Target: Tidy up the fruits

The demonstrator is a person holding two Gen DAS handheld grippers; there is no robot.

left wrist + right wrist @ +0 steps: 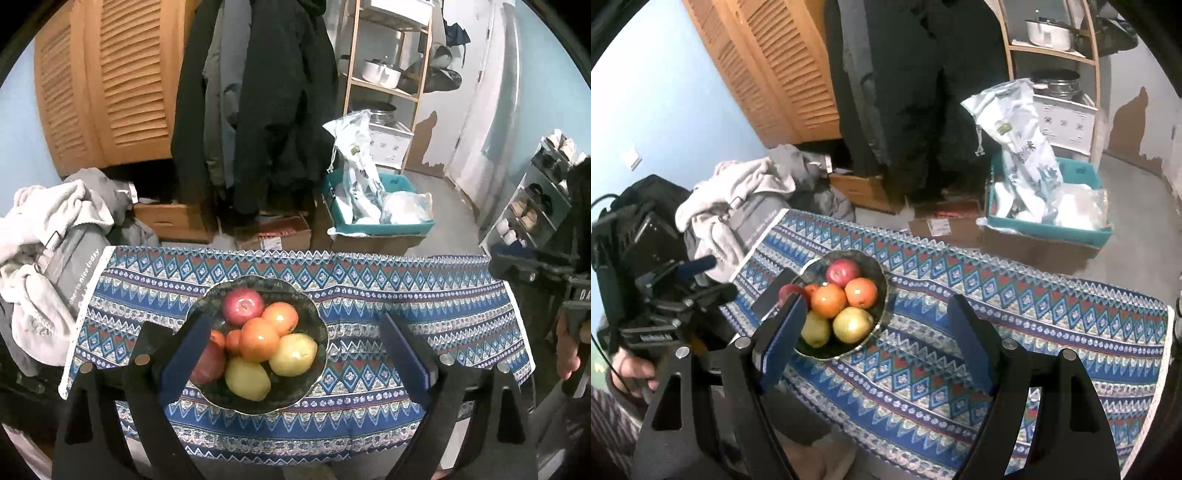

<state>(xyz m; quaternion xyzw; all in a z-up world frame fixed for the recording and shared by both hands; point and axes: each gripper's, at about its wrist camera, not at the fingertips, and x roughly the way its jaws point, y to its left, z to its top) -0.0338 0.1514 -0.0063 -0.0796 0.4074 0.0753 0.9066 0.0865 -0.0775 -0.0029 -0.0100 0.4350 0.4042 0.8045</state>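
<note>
A dark bowl (314,314) sits on the patterned blue cloth (406,302), filled with fruit: a red apple (242,306), two oranges (258,339), two yellow-green apples (293,354) and another red apple at the left, partly hidden by a finger. My left gripper (295,354) is open and empty, above the bowl's near side. In the right wrist view the bowl (882,295) lies left of centre. My right gripper (875,332) is open and empty, to the bowl's right over the cloth. The left gripper body (665,295) shows at the far left.
A pile of grey and white clothes (48,236) lies at the table's left end. Beyond the table are hanging coats (266,110), cardboard boxes (273,232), a teal crate with bags (380,210), a wooden shelf (388,74) and a shoe rack (535,199).
</note>
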